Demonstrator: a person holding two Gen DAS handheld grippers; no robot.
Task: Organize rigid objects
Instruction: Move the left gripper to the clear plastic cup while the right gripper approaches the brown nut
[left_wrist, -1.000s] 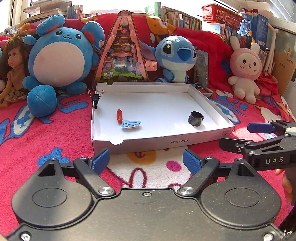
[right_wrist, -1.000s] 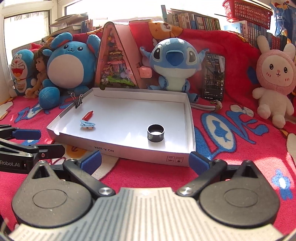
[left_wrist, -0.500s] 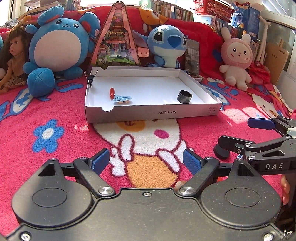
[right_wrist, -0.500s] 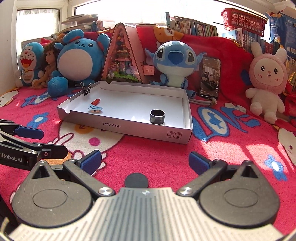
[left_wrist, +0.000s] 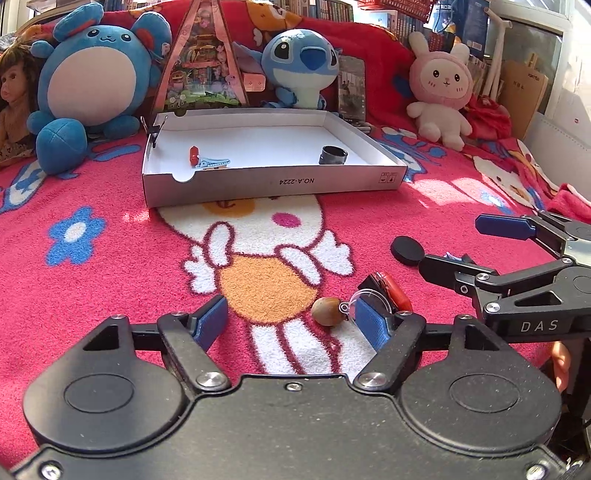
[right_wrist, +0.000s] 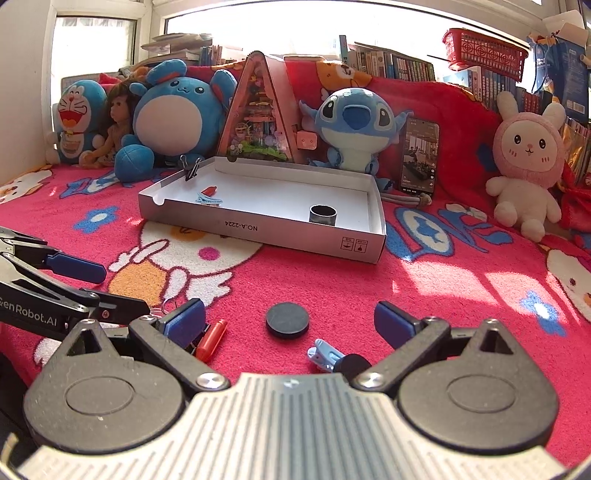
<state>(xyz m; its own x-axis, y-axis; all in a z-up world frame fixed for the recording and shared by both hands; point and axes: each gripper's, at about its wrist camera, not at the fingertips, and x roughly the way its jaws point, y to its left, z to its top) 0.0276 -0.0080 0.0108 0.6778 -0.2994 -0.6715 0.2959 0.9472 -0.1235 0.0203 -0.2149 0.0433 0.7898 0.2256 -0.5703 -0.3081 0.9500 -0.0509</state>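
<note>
Item: my left tool (left_wrist: 290, 323), closing on nothing yet, near the brown nut-like keyring (left_wrist: 325, 311) on the pink blanket (left_wrist: 110, 280); right tool (right_wrist: 290, 325) unclenched around the black disc (right_wrist: 287, 319); both bound, I judge, for the white cardboard tray (left_wrist: 273, 182).

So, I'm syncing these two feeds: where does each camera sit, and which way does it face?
Left wrist: on the left gripper, facing the white box and plush toys; its closing fingers are empty, and the right gripper enters beside it.
Right wrist: on the right gripper, low over the blanket, facing the same box; the left gripper shows at its left.
Shared: box, black disc, Stitch plush.
</note>
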